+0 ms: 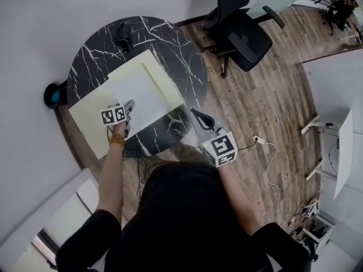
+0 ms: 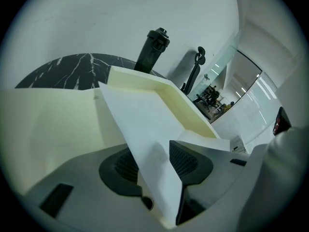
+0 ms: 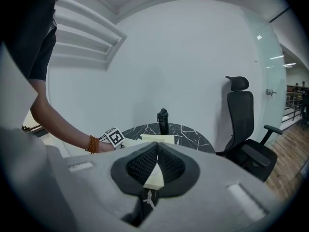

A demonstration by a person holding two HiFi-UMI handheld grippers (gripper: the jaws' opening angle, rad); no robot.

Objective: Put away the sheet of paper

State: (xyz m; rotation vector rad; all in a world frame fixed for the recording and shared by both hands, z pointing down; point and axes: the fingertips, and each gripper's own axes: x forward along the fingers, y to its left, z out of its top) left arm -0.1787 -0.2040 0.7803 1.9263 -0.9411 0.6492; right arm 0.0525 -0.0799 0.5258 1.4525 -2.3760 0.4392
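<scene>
The left gripper's (image 2: 157, 164) jaws stand wide apart. The white sheet of paper (image 2: 140, 124) runs loose between them, unpinched, and lies over the open pale-yellow folder (image 2: 48, 124) on the marble table (image 1: 181, 55), probably so it can settle inside. That gripper tilts steeply down at the sheet's near corner. The right gripper (image 3: 155, 166), jaws together and empty, is held back off the table.

your bench (image 1: 170, 44) is a round black top with white veins. a pale yellow folder (image 1: 91, 111) lies open across its middle and near side, its left part reaching past the rim. a black bottle (image 1: 123, 35) stands upright by the far edge, apart from the folder.
</scene>
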